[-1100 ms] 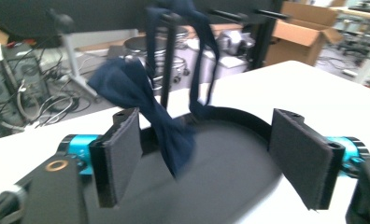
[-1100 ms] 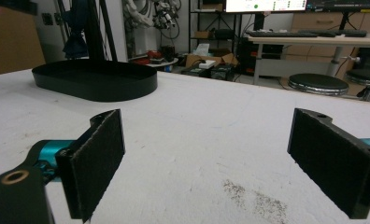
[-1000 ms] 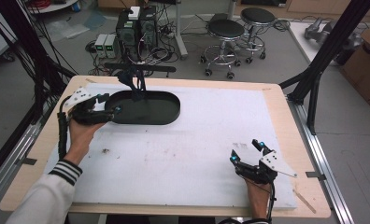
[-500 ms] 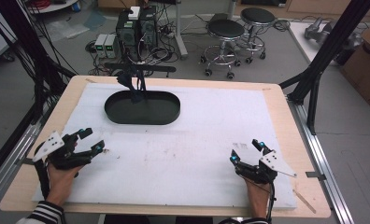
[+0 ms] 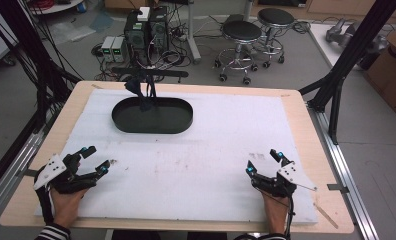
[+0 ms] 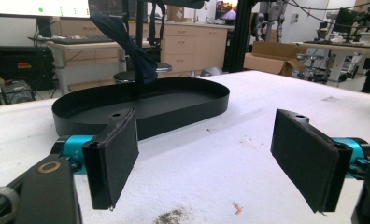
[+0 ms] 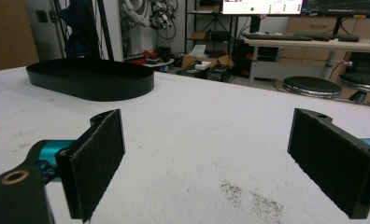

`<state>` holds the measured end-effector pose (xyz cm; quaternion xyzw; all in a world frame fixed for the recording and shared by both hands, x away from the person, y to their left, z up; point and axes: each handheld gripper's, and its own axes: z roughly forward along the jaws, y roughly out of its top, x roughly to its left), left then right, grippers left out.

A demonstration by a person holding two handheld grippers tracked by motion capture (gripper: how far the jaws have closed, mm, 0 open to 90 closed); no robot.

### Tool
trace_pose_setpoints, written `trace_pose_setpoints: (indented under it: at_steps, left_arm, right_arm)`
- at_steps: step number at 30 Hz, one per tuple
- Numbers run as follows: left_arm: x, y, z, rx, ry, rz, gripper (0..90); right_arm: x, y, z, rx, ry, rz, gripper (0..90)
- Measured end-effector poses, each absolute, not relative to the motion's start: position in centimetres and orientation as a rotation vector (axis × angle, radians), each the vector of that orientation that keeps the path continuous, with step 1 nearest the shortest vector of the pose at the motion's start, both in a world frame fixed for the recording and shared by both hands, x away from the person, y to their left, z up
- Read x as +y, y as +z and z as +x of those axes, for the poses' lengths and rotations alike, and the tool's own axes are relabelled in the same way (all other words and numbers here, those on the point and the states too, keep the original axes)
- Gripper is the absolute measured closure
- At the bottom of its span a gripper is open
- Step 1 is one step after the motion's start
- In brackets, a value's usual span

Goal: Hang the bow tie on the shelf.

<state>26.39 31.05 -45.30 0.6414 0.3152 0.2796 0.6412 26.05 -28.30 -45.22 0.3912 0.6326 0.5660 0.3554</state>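
Right now both hand-held grippers rest on the white worktop (image 5: 196, 165) near its front edge, well apart from the tray (image 5: 152, 115), which is the nearest thing to work on. The left hand-held gripper (image 5: 92, 159) sits toward the tray's near-left, jaws spread wide, nothing between them; in the left gripper view (image 6: 204, 154) the tray (image 6: 141, 105) lies straight ahead and a bit left. The right hand-held gripper (image 5: 263, 161) is also wide and empty, farther from the tray, off its near-right; in the right gripper view (image 7: 206, 158) the tray (image 7: 89, 77) shows far off at upper left.

Key relation: the tray lies ahead of both, at the far side of the worktop, left of centre. Its long axis runs left-right across the worktop, so the near long wall faces the person. The left one looks nearer, so my guess is any reach goes from that side, forward and slightly right.

The tray is black, oval, shallow, with a thin upright rim, apparently empty inside. A dark cloth (image 5: 134, 86) hangs from a black stand (image 5: 150, 75) just behind the tray's far rim; whether it touches the tray I cannot tell. There are small dirt specks on the worktop in front of each gripper.
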Motion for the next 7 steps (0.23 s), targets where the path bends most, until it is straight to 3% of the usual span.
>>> trace_pose_setpoints:
  at_steps: [7]
  left_arm:
    - [31.24, -45.37, 26.34, 0.726, 0.638, 1.438, 23.5]
  right_arm:
    - [-28.33, -45.23, 26.08, 1.636, 1.466, 1.009, 10.1]
